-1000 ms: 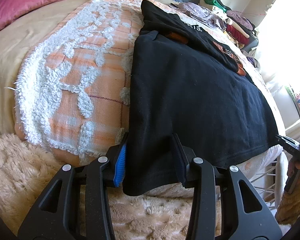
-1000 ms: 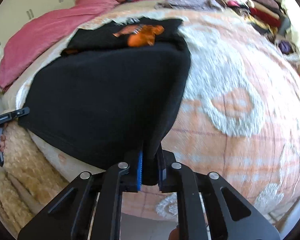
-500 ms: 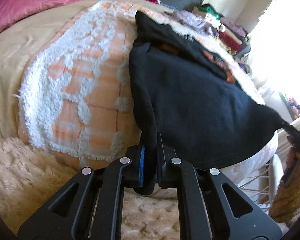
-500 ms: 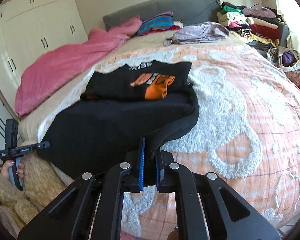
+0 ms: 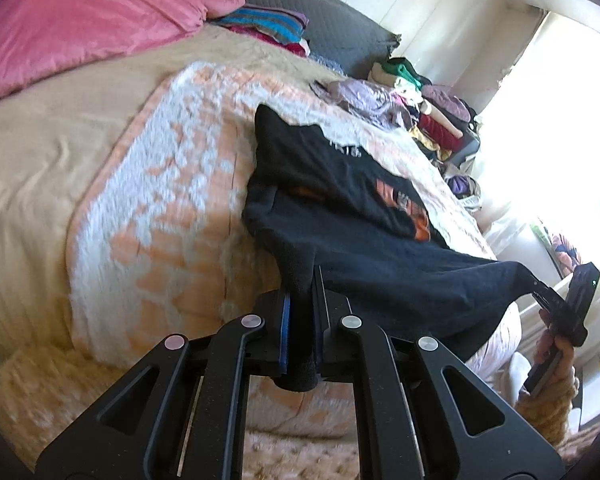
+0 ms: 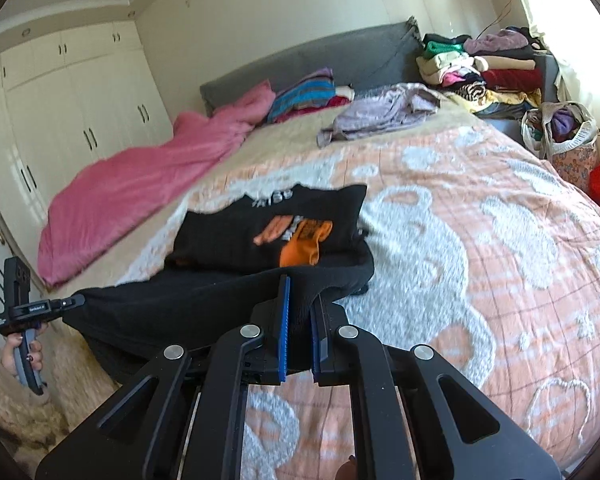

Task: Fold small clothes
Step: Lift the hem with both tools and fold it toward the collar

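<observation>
The black T-shirt (image 5: pixel 380 276) lies on the peach-and-white bedspread (image 6: pixel 480 240) near the foot of the bed, its upper part with the orange print (image 6: pixel 300 240) flat on the cover and its lower hem lifted off the mattress. I have that hem pinched at two corners. My left gripper (image 5: pixel 300 320) has its jaws closed tight on one corner: the black cloth is bunched into a thick fold between the blue pads and sticks out a little behind them. My right gripper (image 6: pixel 298 320) has its jaws clamped the same way on the opposite corner, with the fabric rising between the pads and running forward and to the left. From my left wrist view, the hem stretches away to the right in a taut, slightly sagging line, ending at the tip of the other gripper, held in a hand (image 5: pixel 552 352) with a fuzzy tan sleeve. From the right wrist view I see the same span running left to the far tool. A pink blanket (image 6: pixel 140 176) lies along the left side of the bed, and piled clothes (image 6: pixel 480 68) sit by the grey headboard (image 6: pixel 340 60).
</observation>
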`<state>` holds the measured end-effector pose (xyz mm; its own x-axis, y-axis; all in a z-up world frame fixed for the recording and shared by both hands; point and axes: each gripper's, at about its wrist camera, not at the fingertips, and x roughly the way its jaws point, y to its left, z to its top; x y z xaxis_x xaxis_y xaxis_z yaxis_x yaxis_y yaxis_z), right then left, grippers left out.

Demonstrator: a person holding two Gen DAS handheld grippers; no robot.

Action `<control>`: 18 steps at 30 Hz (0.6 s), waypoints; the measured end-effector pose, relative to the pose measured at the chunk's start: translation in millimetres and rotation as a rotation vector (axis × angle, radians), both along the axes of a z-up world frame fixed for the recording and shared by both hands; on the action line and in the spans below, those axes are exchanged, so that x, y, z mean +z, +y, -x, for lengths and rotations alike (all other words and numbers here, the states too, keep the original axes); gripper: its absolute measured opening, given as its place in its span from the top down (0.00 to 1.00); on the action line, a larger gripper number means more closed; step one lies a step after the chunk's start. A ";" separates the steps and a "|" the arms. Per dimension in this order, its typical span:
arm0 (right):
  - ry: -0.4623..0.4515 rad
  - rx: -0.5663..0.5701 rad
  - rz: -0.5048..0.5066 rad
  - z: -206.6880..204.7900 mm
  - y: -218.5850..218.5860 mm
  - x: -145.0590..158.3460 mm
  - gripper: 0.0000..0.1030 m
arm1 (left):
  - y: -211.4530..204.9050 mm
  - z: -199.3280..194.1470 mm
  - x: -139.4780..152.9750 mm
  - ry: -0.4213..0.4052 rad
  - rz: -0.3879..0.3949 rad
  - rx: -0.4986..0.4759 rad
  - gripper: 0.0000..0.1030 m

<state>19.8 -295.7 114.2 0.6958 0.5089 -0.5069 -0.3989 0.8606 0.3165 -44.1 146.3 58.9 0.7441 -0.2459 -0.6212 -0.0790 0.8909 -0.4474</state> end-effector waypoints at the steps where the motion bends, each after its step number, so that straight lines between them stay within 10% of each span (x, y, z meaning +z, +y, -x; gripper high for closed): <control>1: -0.009 -0.003 -0.006 -0.8 -1.2 2.5 0.93 | -0.9 -3.0 4.7 -0.005 -0.010 0.005 0.97; 18: -0.090 -0.045 -0.053 -24.8 3.6 24.9 0.93 | -2.0 -37.3 42.0 -0.042 -0.068 0.033 0.97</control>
